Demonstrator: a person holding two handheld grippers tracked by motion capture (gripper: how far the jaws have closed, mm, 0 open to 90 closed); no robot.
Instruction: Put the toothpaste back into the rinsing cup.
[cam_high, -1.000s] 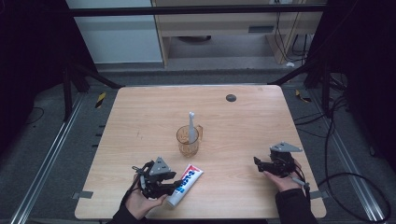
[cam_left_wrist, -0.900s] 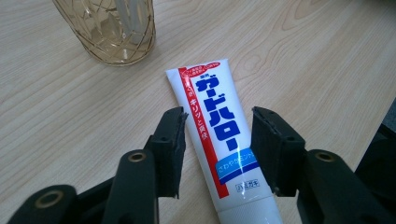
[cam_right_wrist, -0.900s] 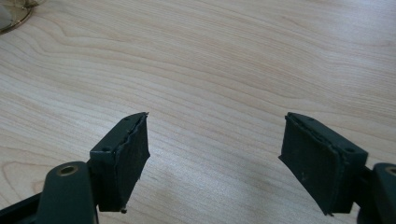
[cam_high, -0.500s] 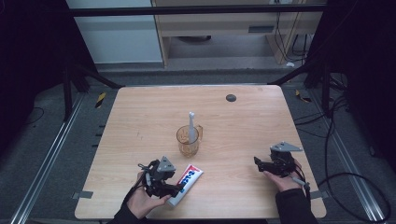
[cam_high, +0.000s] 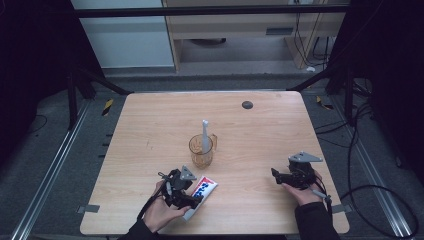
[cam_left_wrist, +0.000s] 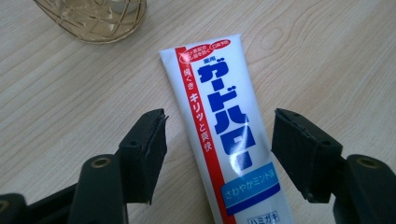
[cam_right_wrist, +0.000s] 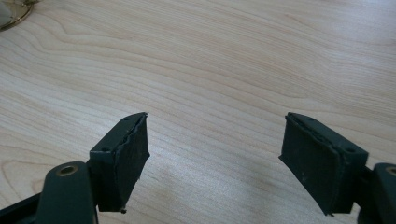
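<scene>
High view: above the near edge, facing forward and down over the whole table (cam_high: 150, 125).
Left gripper view: close, along its jaws, down onto a toothpaste tube (cam_left_wrist: 224, 135).
Right gripper view: close, over bare wood.
Shared: tube (cam_high: 202, 192), tabletop.

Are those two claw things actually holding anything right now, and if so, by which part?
Nothing is held. The left gripper has just been opening; its jaws straddle the toothpaste tube lying on the table, pads clear of it. The right gripper is open over bare wood.
</scene>
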